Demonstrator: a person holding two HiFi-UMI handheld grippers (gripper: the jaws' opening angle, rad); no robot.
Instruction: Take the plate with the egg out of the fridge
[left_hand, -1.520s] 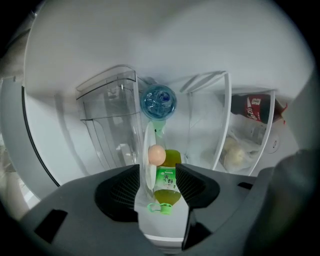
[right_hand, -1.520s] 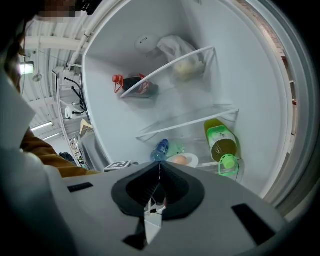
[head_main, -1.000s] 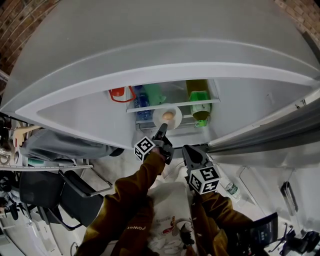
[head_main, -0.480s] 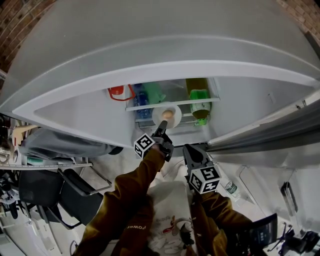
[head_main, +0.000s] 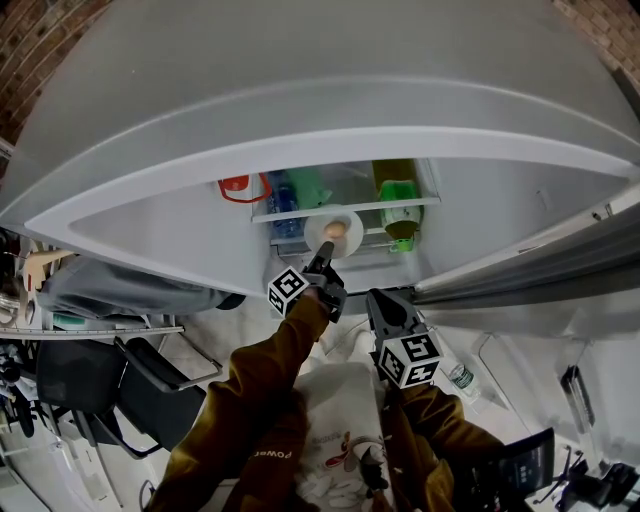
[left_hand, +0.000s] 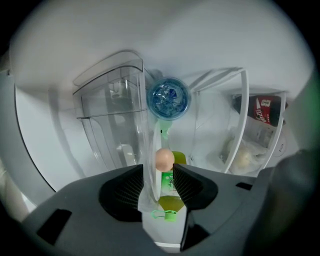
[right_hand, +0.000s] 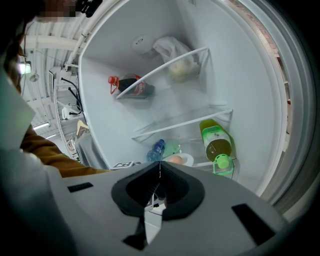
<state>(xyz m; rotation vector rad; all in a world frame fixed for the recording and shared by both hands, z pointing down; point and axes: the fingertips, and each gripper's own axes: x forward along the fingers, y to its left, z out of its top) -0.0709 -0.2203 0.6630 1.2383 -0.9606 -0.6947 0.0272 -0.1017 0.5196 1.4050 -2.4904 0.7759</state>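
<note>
White fridge (head_main: 170, 215) standing open, and there on the lower shelf sits the plate (head_main: 350, 222) with the egg (head_main: 337, 231) on top, tucked between a blue water bottle (right_hand: 156, 149) and a yellow-green bottle (right_hand: 216, 141) with a green cap, lying on its side. The left gripper (left_hand: 158, 175) is reached right in, the plate's near rim edge-on between its jaws. They've just been closing, yet there's a gap beside the right-hand pad, so no firm bite on the plate. The right gripper (right_hand: 160, 164) hangs back from the shelf, beside the left arm's brown sleeve, jaws pressed together on nothing. Up on the higher shelf are a dark bottle with a red label (right_hand: 135, 89) and a white bag (right_hand: 175, 57), both well apart from the plate.
</note>
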